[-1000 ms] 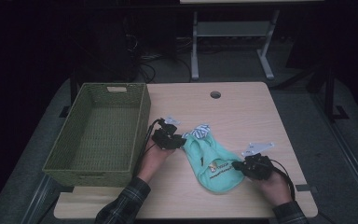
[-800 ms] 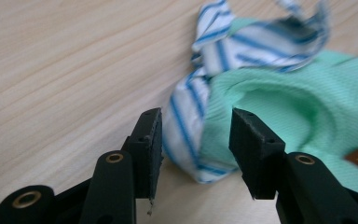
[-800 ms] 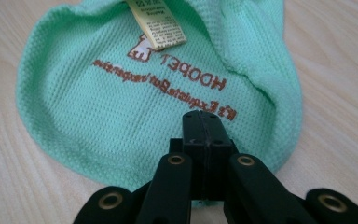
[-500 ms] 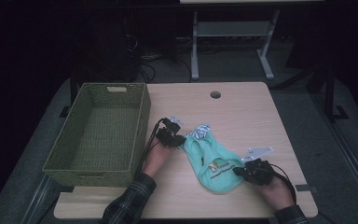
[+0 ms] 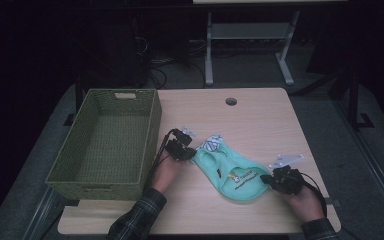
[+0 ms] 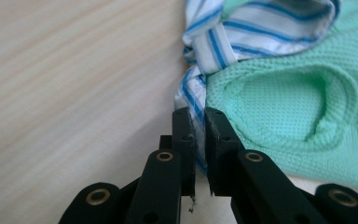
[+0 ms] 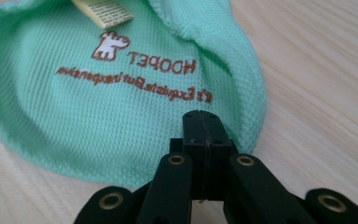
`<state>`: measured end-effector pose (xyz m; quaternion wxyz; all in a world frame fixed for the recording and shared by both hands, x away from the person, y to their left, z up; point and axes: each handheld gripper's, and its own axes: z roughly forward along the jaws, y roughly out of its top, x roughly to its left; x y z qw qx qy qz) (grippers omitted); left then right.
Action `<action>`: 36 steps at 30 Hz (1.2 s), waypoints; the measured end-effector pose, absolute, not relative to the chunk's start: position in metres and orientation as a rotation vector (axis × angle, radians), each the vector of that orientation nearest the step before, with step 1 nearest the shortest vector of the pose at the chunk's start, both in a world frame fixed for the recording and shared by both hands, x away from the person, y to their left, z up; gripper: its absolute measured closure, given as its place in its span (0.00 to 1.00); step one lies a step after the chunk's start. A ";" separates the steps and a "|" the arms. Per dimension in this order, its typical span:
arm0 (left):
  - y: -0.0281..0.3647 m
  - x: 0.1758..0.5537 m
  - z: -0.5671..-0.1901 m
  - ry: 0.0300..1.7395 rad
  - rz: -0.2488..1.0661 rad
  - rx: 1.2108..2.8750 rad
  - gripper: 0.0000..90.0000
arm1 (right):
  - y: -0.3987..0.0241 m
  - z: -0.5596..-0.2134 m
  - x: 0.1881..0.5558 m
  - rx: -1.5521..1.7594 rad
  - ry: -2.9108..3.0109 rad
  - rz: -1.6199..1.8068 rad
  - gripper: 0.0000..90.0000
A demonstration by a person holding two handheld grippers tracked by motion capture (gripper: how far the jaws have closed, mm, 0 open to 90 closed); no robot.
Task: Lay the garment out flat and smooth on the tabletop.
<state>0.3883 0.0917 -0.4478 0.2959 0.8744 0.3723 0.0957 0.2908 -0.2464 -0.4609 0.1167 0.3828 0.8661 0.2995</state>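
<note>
Tabletop, left gripper [image 6: 199, 122] newly closed (shirt [image 6: 284, 107] pinched)

Dim lab or workshop: wooden table [image 5: 260, 115], metal stand [image 5: 250, 40], floor cables [image 5: 155, 65].

The high view is dim, its surroundings nearly black (only the table [image 5: 260, 120] catches light). Both gripper views are bright and evenly lit, with blurred near jaws.

brown "hopet" with a dog logo on the mint-green mesh garment [image 7: 135, 93], smaller line beneath unclear
</note>
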 end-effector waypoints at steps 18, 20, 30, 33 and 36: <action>0.091 0.393 -0.434 0.938 0.221 2.234 0.72 | -0.243 -0.447 0.294 1.078 2.493 0.990 1.00; 0.091 0.392 -0.437 0.947 0.204 2.227 0.71 | -0.242 -0.446 0.296 1.070 2.494 0.999 1.00; 0.089 0.391 -0.441 0.936 0.196 2.249 0.67 | -0.226 -0.434 0.318 1.028 2.475 1.067 1.00; 0.090 0.393 -0.442 0.943 0.195 2.226 0.66 | -0.221 -0.433 0.322 1.025 2.481 1.089 1.00; 0.091 0.396 -0.444 0.959 0.186 2.213 0.65 | -0.208 -0.430 0.327 0.993 2.494 1.113 1.00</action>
